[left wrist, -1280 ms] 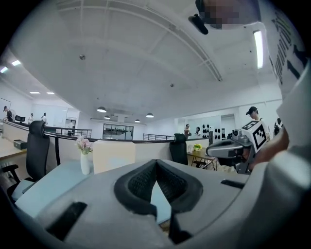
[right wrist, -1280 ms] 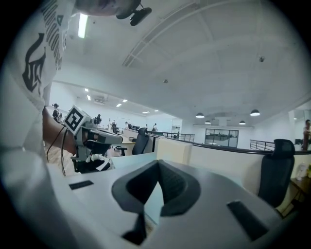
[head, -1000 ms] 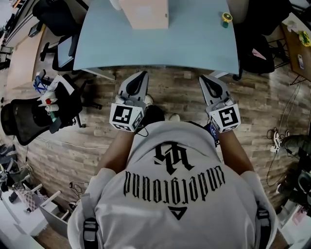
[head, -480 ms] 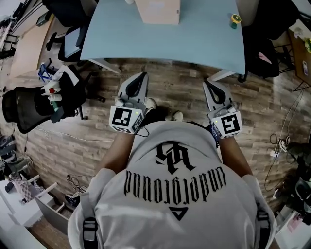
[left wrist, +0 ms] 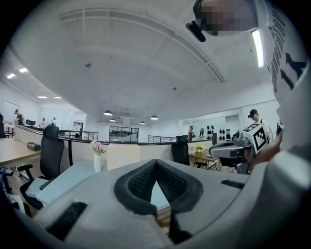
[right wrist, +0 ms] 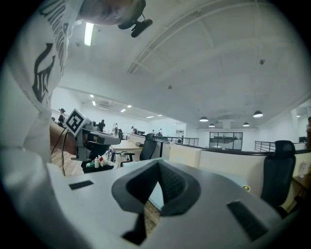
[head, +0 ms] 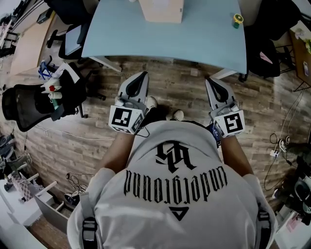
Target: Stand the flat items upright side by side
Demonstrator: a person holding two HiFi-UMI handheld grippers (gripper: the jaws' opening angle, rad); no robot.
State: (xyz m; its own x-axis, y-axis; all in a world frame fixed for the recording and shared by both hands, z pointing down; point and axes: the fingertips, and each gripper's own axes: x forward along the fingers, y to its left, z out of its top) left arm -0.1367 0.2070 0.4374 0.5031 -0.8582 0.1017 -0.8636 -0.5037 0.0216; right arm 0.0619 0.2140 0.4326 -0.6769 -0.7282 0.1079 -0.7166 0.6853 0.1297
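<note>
Left claw (head: 141, 76): we see it closed, empty.
Right claw (head: 210, 81): closed, empty.
Counter (head: 204, 39): far side, box (head: 161, 12) on it.

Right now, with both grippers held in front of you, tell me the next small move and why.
Probably carry the left gripper and right gripper forward over the table. Both are shut and empty, above the wooden floor and short of the table's near edge. The box stands farther back on the table, out of reach from here.
</note>
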